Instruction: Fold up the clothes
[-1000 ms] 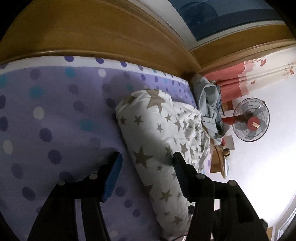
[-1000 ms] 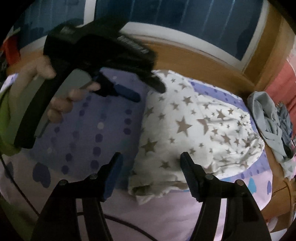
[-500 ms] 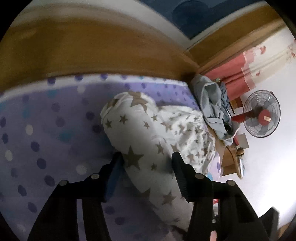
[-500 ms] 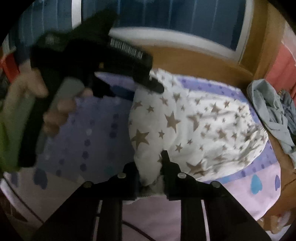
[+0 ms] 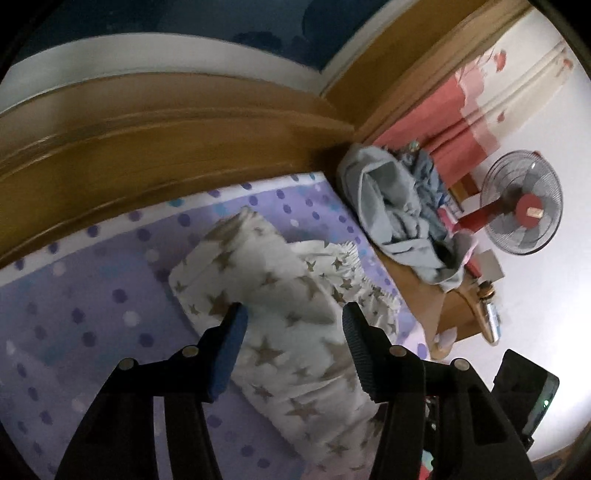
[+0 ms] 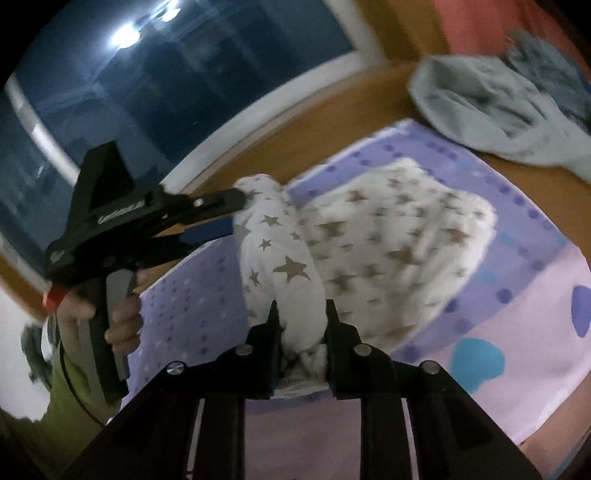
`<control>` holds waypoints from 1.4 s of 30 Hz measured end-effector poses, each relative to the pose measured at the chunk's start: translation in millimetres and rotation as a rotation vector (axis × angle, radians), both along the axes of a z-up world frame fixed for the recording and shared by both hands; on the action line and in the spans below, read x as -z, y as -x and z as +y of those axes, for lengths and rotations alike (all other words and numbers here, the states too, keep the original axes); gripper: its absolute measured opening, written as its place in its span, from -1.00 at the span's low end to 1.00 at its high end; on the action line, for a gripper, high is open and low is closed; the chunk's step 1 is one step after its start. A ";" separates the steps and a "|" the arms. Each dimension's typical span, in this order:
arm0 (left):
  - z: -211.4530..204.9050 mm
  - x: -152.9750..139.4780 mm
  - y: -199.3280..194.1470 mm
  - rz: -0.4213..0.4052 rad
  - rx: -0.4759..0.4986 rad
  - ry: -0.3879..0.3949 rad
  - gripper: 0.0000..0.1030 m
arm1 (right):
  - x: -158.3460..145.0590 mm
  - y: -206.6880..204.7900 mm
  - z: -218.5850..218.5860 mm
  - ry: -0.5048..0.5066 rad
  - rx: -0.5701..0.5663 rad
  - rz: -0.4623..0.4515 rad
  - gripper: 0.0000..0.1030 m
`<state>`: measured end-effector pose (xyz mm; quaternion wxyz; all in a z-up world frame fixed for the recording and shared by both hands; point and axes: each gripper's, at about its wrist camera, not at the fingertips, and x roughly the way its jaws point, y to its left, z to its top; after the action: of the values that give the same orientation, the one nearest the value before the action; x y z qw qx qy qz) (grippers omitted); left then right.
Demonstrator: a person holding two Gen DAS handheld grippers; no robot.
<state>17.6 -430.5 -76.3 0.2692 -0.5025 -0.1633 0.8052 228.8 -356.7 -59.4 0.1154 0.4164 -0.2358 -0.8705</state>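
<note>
Star-print garment (image 6: 388,236) on my bed

White cloth with grey-brown stars, partly folded and rumpled on the purple dotted sheet (image 5: 92,295); its near edge is lifted, the rest lying flat.

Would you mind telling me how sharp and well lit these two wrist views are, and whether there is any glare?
Left wrist view: dim, fisheye-bent, slight blur on the star-print garment, while the white wall by the fan is overexposed. Right wrist view: stronger motion blur, smearing the garment and the grey clothes; a lamp reflection glares in the dark window; the right hand-held gripper stays fairly sharp.
</note>
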 end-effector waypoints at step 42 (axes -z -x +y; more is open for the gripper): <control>35.2 23.3 81.8 0.061 0.142 0.245 0.07 | 13.2 -9.8 -19.6 -0.310 -0.048 -0.009 -0.44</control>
<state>-64.2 -395.2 -99.6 0.2669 -0.5171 -0.0194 0.8130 238.6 -376.3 -72.6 0.0697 0.4387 -0.0892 -0.8915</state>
